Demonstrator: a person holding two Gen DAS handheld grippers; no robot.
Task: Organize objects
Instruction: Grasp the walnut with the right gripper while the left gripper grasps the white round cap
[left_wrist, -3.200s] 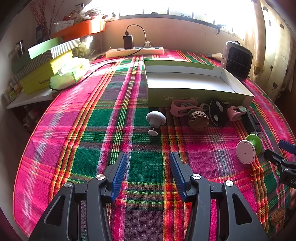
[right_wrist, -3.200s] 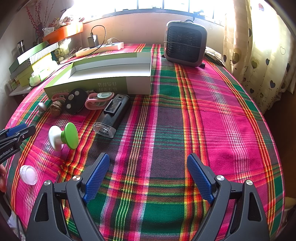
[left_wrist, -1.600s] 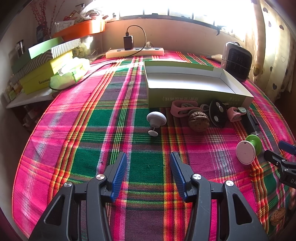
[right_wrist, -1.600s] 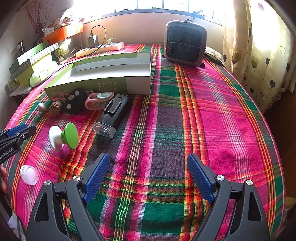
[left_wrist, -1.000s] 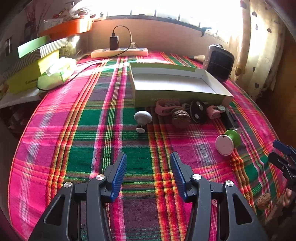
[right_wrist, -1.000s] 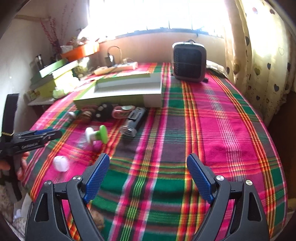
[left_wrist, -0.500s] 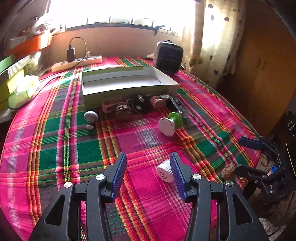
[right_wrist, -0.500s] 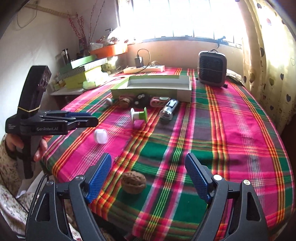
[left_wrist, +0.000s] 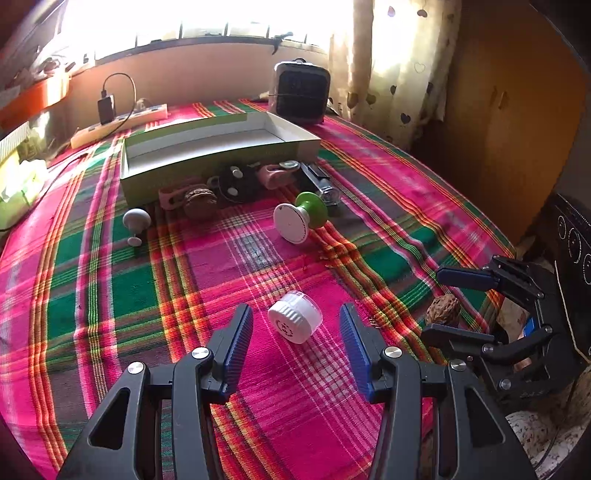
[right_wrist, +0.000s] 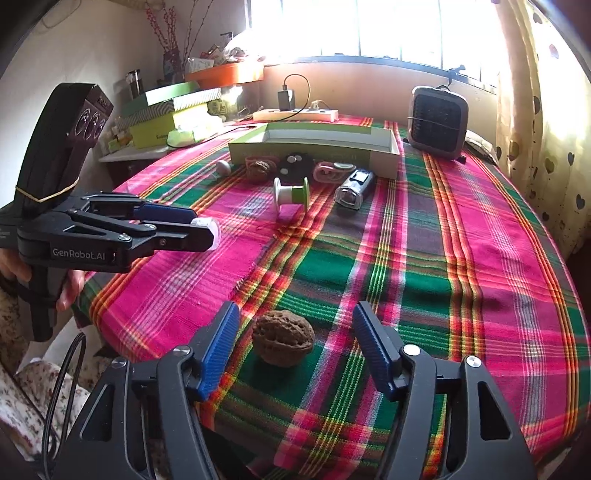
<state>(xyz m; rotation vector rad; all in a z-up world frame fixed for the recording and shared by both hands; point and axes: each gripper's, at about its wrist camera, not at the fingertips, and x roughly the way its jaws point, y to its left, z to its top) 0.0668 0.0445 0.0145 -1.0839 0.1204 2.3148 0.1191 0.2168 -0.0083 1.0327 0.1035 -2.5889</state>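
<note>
My left gripper (left_wrist: 295, 321) is open, its blue pads on either side of a white ribbed cap (left_wrist: 294, 321) lying on the plaid cloth, not touching it. It also shows in the right wrist view (right_wrist: 203, 230), with the cap (right_wrist: 208, 226) at its tips. My right gripper (right_wrist: 293, 334) is open around a brown walnut (right_wrist: 282, 342) near the table's front edge; it also shows in the left wrist view (left_wrist: 443, 302) with the walnut (left_wrist: 443, 314). An open green-and-white box (left_wrist: 218, 155) stands at the back.
In front of the box lie a green-and-white spool (left_wrist: 301, 218), a second walnut (left_wrist: 199, 199), a white knob (left_wrist: 136, 223), pink clips (left_wrist: 277, 173), a black disc (left_wrist: 236, 181) and a black lighter-like case (left_wrist: 321, 181). A heater (left_wrist: 301, 92) and power strip (left_wrist: 122, 125) stand behind.
Both grippers pulled back toward the table's front edge and turned. The left now has the white cap between its pads; the right now straddles the near walnut.
</note>
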